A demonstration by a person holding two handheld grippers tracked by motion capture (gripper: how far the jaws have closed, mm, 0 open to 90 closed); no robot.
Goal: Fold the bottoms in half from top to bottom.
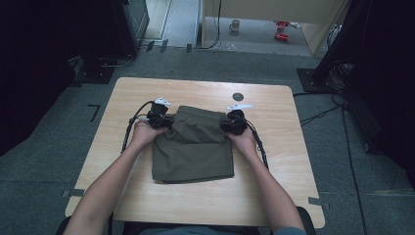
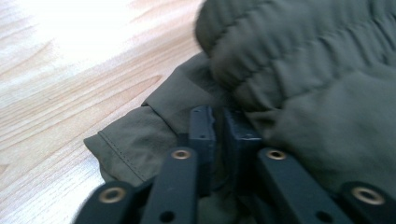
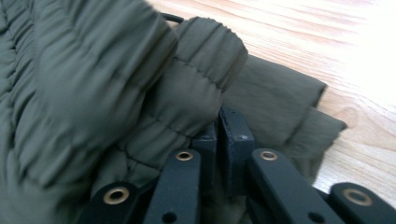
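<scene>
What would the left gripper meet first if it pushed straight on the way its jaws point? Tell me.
The left gripper already sits at the olive garment, jaws nearly shut at its folded edge. Pushed straight on, it would most likely press into the gathered waistband just ahead, though depth is hard to judge.

Folded olive garment point(image 1: 193, 149) hid left gripper point(image 2: 218, 122) jaw tips in its folds; right gripper point(image 3: 223, 130) tips likewise buried. Cloth near both lenses blurred. Tabletop point(image 1: 147, 205) front edge hidden by forearms.

Matt olive cloth garment point(image 1: 193, 147), smooth pale wood table point(image 1: 274, 196)
</scene>
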